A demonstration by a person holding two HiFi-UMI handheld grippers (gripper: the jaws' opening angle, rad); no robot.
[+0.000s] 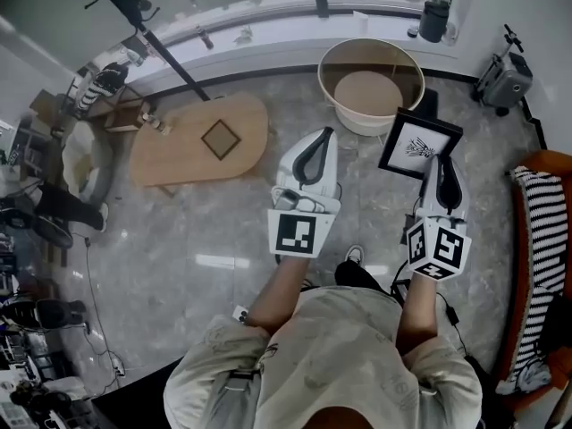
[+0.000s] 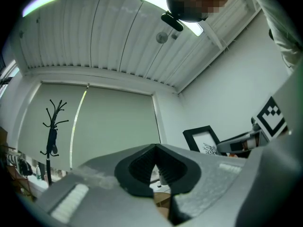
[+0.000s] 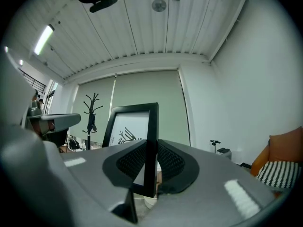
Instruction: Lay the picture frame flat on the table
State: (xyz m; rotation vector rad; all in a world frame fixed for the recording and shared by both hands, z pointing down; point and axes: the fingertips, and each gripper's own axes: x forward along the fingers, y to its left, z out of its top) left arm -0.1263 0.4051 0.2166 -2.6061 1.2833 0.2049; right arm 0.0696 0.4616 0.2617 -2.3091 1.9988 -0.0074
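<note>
Your right tool [image 3: 150,148] pinches the picture frame [image 3: 129,126] by 1 black side edge, a pad pressed on each face, and the frame stands upright in the air with its drawing towards your left. Your left tool [image 1: 323,137] is just beside it at about the same height, its 2 pads pressed together at the tips with nothing between them. Beyond both tools sits a round pale tub [image 1: 357,123] on the marble floor [image 1: 179,257]. The oval wooden worktop [image 1: 179,159] lies well apart, off to your left, and a striped cushion [image 1: 536,239] rests at your right
</note>
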